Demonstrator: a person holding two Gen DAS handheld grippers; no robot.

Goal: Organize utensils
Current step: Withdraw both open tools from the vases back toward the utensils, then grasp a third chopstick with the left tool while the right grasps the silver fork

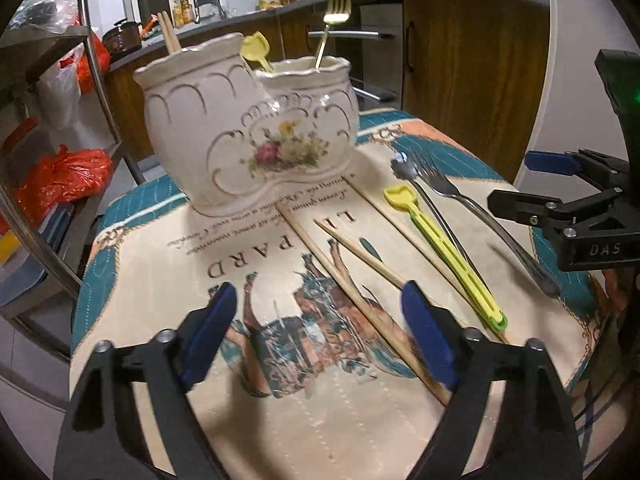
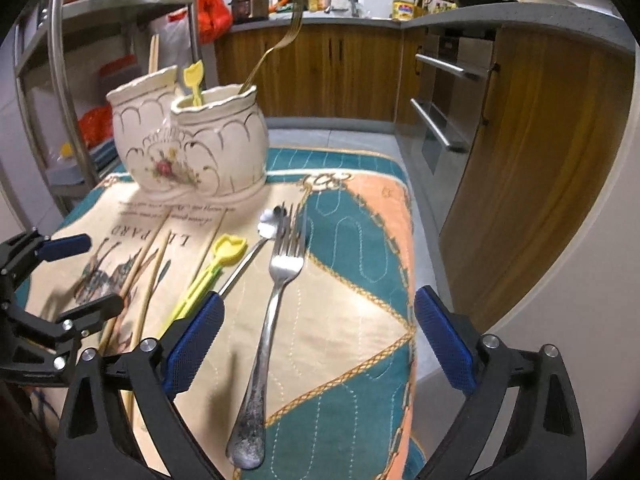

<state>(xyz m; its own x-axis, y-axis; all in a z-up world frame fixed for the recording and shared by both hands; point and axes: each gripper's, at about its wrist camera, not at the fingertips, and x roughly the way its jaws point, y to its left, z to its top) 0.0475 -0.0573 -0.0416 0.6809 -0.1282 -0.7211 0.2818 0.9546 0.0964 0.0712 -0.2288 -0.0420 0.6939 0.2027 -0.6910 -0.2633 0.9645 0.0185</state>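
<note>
Both grippers stand spread and hold nothing: the left gripper [image 1: 320, 336] over the loose chopsticks [image 1: 340, 276], the right gripper [image 2: 320, 344] over the steel fork [image 2: 276, 292]. Both utensils lie on the printed cloth [image 2: 352, 320] in front of the ceramic holder [image 1: 248, 120].

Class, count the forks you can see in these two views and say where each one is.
2: a silver fork lying on the cloth, and a gold fork standing in the ceramic holder. Others may be hidden inside.

A quilted cloth [image 2: 352, 280] in teal, peach and cream, printed with horses and lettering, is spread over the surface. Behind it, wooden cabinets [image 2: 320, 72] are set under a grey countertop [image 2: 520, 14], with a built-in oven [image 2: 448, 96] at the right. Orange plastic bags [image 1: 60, 176] are stored on a metal shelf rack [image 1: 48, 36] at the left.
</note>
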